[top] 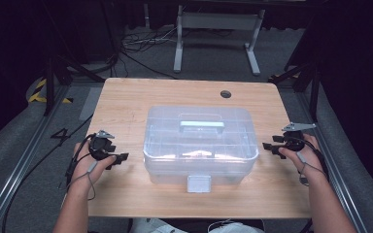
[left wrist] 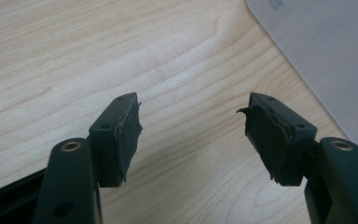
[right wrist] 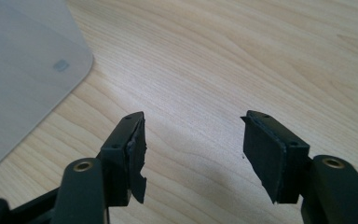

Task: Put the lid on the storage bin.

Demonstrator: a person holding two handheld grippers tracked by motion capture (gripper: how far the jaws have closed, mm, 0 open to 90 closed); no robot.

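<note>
A clear plastic storage box point(top: 200, 143) with a handle on its closed lid and a front latch point(top: 198, 183) sits in the middle of the wooden table point(top: 126, 97). My left gripper point(top: 122, 158) rests low at the box's left side, a short gap away, jaws wide and nothing between them. Its own view shows bare wood between the pads point(left wrist: 128, 135), with the box point(left wrist: 326, 56) at the upper right. On the other side, my right gripper point(top: 268, 147) points at the box, open and empty. The box's rounded corner point(right wrist: 23, 70) lies at the upper left of the right gripper view.
A round cable hole point(top: 226, 93) is in the table's far right part. Beyond the far edge stand a white metal frame point(top: 218, 34) and loose cables point(top: 136, 46) on the grey floor. Black rails run along both sides of the table.
</note>
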